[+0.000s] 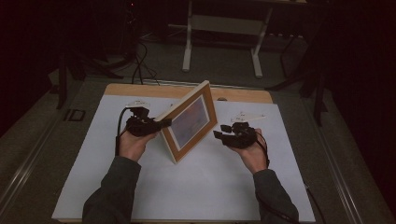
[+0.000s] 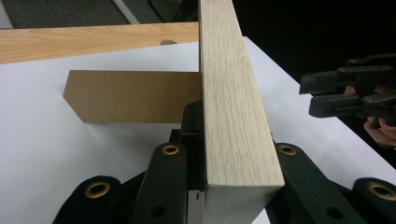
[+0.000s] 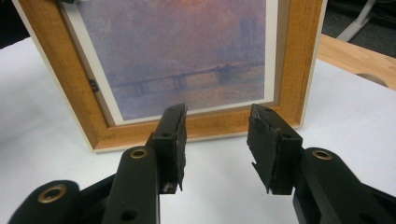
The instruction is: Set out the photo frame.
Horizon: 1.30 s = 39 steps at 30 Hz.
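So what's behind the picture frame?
Behind the picture frame a brown cardboard stand sticks out over the white table cover. The left gripper is shut on the frame's edge. The rest of the back is hidden.

Light wooden table [image 1: 243,95], white rectangular sheet [image 1: 210,186] covering it, wood-framed picture [image 1: 191,122] standing tilted at centre, bare wood strip at 12 o'clock

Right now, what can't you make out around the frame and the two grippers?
- Picture frame back: high view, turned away.
- Brown stand flap: left gripper view, frame edge cuts it off.
- Left gripper jaw contact: high view, too small.
- Frame top: right gripper view, cropped.
- Right gripper open, short of the frame.
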### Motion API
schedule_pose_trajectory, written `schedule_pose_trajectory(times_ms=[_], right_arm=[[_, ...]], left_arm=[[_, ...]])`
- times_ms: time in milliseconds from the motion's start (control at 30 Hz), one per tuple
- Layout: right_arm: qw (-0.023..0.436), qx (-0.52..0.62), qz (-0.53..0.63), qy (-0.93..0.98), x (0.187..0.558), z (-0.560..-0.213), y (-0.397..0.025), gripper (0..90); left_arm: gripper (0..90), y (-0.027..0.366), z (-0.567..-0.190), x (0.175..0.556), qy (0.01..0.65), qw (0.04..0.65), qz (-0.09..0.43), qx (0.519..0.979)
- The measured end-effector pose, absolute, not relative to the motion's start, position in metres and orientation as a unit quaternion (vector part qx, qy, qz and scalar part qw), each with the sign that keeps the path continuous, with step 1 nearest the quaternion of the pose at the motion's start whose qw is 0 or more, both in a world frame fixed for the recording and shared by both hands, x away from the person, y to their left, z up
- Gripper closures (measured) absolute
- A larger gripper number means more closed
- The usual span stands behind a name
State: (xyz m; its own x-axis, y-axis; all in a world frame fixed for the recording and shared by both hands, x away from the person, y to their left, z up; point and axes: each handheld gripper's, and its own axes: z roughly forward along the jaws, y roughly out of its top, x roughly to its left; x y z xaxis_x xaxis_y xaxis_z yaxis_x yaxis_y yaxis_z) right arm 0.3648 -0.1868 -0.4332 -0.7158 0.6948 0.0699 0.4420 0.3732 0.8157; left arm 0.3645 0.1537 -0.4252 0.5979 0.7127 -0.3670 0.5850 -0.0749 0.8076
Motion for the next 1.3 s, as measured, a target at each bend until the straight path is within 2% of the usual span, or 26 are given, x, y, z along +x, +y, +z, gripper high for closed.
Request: schedule_pose_trajectory(times_ms=[733, 1300], right_arm=[[0.168, 0.356, 0.419, 0.819, 0.379, -0.423, -0.194, 56.6], [0.167, 0.379, 0.447, 0.793, 0.396, -0.415, -0.206, 53.2]], left_arm=[[76.8, 0.157, -0.425, 0.364, 0.398, 0.522, 0.043, 0.753], [76.7, 0.159, -0.427, 0.367, 0.376, 0.53, 0.029, 0.759]])
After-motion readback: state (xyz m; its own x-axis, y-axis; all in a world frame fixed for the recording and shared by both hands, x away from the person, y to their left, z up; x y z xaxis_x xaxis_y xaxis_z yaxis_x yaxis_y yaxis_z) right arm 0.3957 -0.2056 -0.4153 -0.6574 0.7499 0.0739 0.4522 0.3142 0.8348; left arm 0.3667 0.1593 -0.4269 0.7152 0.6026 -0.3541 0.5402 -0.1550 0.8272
